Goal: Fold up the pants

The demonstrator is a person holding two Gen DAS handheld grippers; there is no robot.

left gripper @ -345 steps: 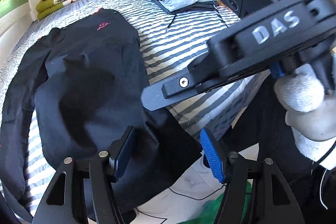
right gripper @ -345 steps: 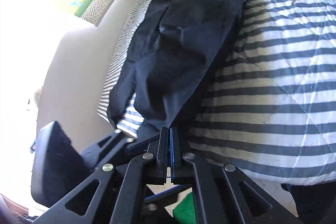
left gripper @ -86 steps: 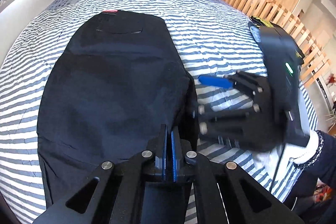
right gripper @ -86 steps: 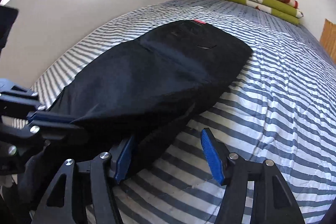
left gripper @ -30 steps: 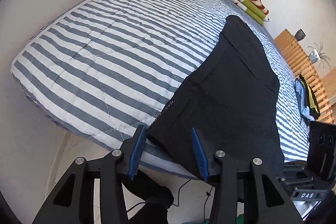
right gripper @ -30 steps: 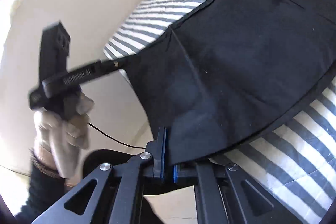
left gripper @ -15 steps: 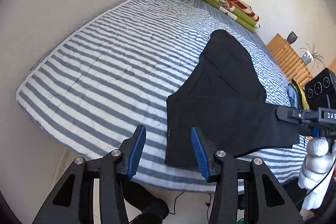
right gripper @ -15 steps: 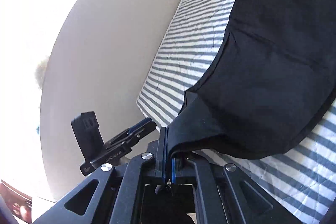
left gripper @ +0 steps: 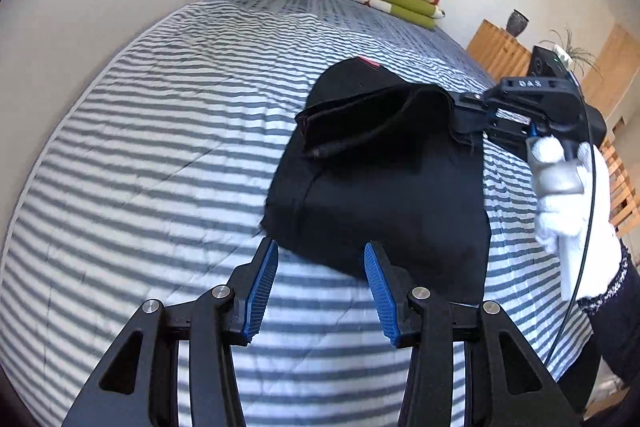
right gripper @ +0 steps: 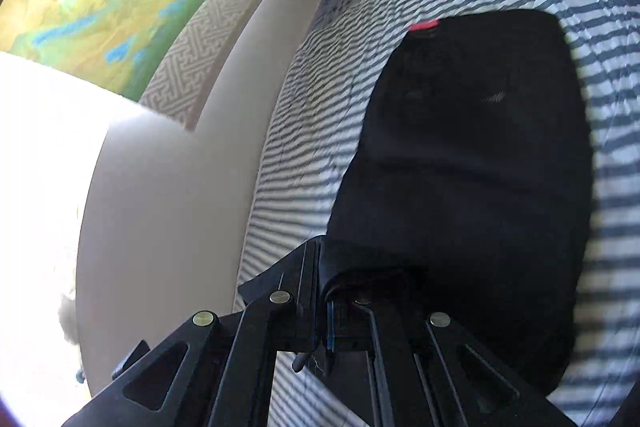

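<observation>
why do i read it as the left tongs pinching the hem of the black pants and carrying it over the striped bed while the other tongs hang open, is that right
Not quite: the sides are swapped. The right tongs pinch the hem of the black pants and carry it over the striped bed; the left tongs hang open with nothing between them. The left wrist view shows both.
</observation>
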